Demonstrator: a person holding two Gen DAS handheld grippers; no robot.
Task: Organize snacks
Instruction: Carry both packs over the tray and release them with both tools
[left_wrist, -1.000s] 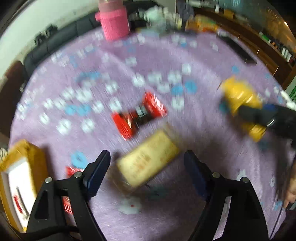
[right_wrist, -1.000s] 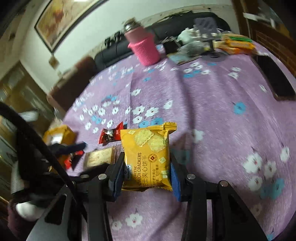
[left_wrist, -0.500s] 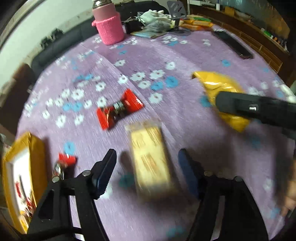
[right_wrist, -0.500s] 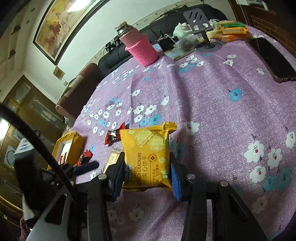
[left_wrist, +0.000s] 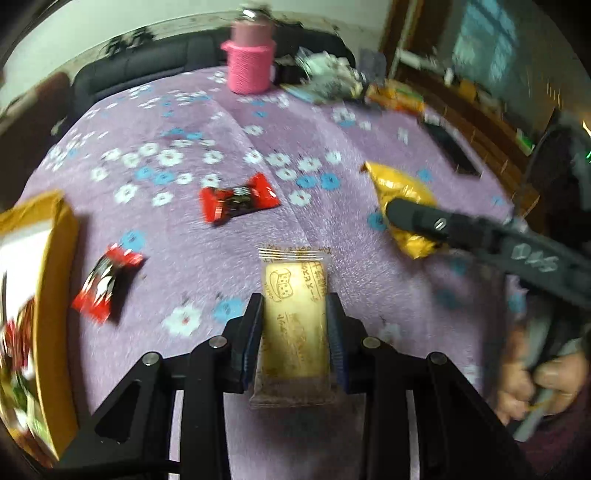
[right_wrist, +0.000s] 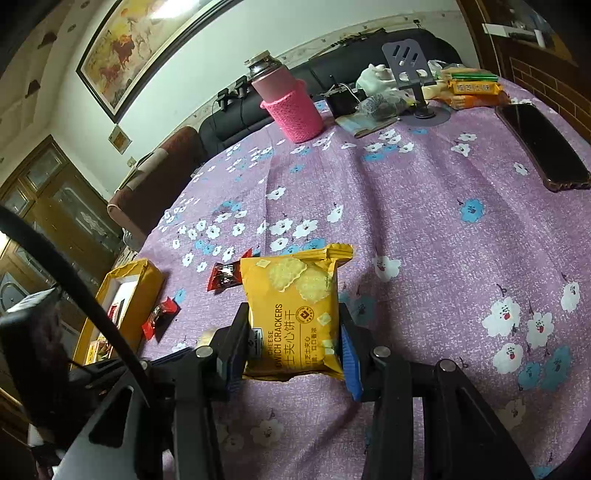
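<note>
Left wrist view, starting at the far left: I see the yellow box (left_wrist: 55, 295) open at the table's edge, then a red candy (left_wrist: 105, 284) lying just beside it and a second red candy wrapper (left_wrist: 238, 199) farther out on the purple flowered cloth (left_wrist: 221, 122). In the centre my left gripper (left_wrist: 294, 317) points straight ahead, level over the cloth, with its jaws pressed against both long sides of the beige biscuit packet (left_wrist: 294, 321); the packet runs lengthwise between the fingers, and its sealed end sticks out past the tips. To the right, my right gripper (left_wrist: 402, 218) reaches in from the side, tip toward the centre, with the yellow cracker pack (left_wrist: 404, 199) in its jaws. The person's hand (left_wrist: 546, 384) on its handle shows at the lower right.

In the right wrist view, that gripper (right_wrist: 293, 343) clamps the cracker pack (right_wrist: 293, 314) by its two side edges, the pack held above the cloth (right_wrist: 424, 229). The pink-sleeved flask (right_wrist: 291, 107) stands at the far side.

Against half a second ago, my left jaws stood wide with the biscuit packet lying loose between them; now they have closed onto it. The right gripper's hold on the cracker pack is unchanged.
</note>
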